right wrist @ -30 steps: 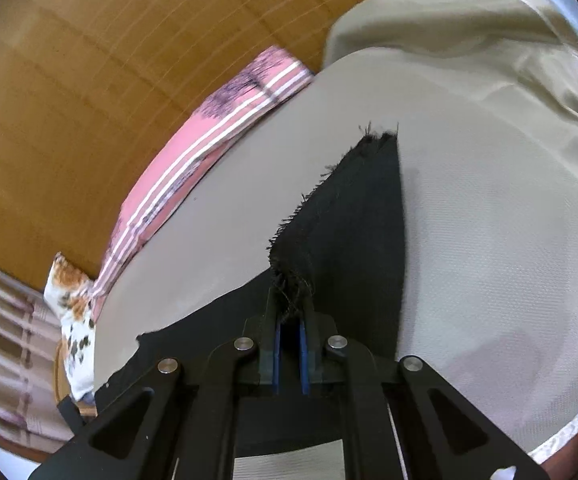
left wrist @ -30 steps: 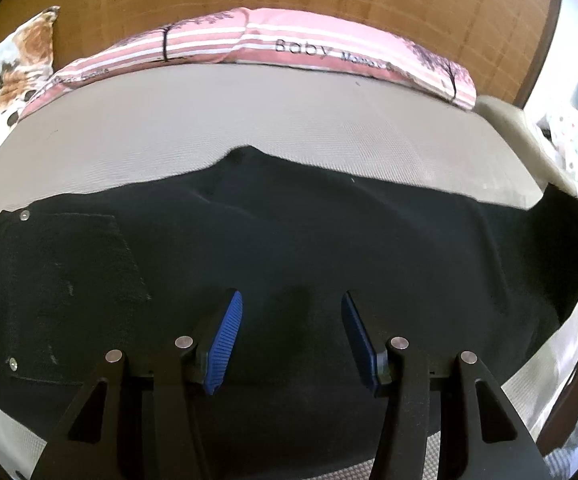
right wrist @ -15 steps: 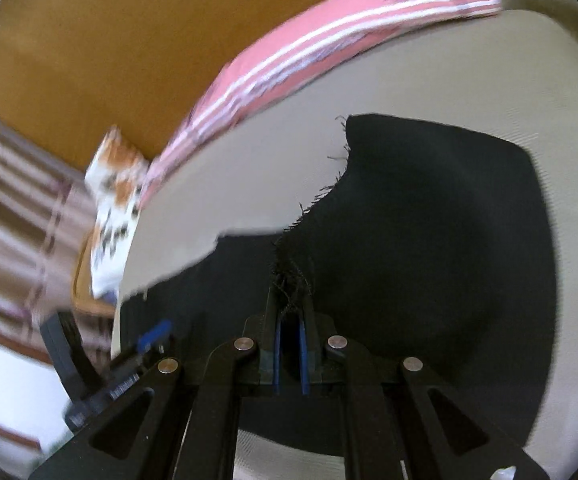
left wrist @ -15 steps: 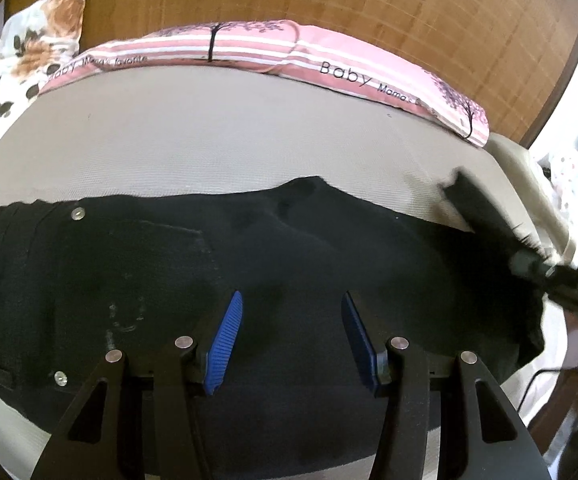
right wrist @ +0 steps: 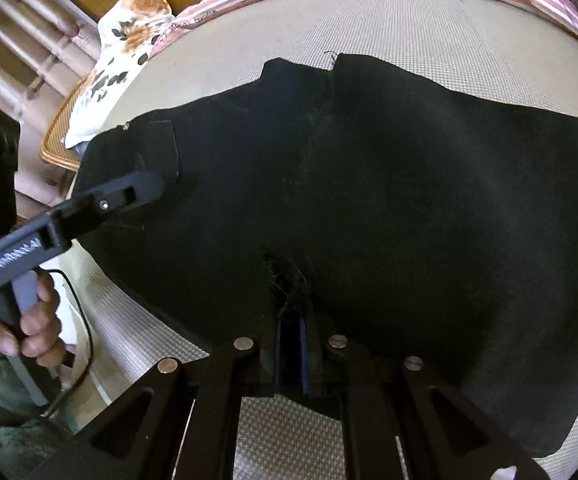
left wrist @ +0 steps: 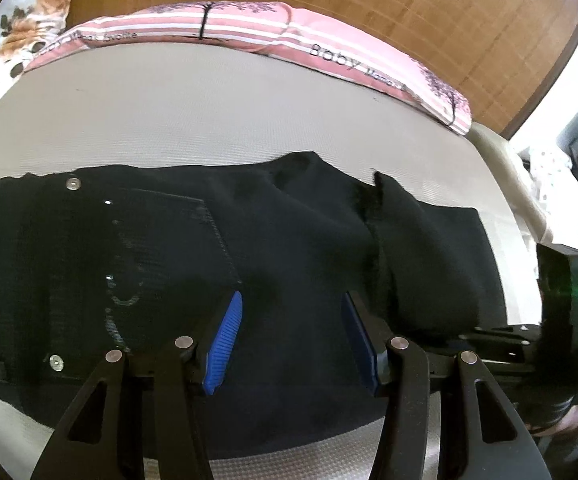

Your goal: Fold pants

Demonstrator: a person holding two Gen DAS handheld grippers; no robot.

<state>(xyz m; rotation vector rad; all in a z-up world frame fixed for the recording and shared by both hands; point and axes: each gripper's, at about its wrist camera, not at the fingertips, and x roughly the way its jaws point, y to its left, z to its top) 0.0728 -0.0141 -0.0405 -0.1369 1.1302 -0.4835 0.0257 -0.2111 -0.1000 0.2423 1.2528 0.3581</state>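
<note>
The bed point(left wrist: 217, 120), covered in a beige woven sheet, fills both views. Behind it stands a wooden headboard point(left wrist: 429, 8), and along the bed's far edge lies a long pink striped pillow point(left wrist: 249, 28) with a floral pillow point(left wrist: 29, 28) at its left end.

The black pants point(right wrist: 409, 200) lie flat across the near half of the bed. The leg end is doubled back over the rest, its frayed hem point(left wrist: 371, 216) lying across the cloth right of the middle. The waist end with its back pocket point(left wrist: 161, 256) and metal rivets lies toward the floral pillow.

The left tool point(left wrist: 293, 336) hangs over the middle of the pants with its blue pads point(left wrist: 225, 344) apart, at a medium gap, nothing between them. A hand point(right wrist: 33, 320) grips its handle off the bed's near left edge.

The right tool point(right wrist: 291, 340) is at the near edge of the pants. Its jaws stand narrow and have just been opening; frayed threads of the hem sit at their mouth, and whether the pads press on the cloth I cannot tell.
</note>
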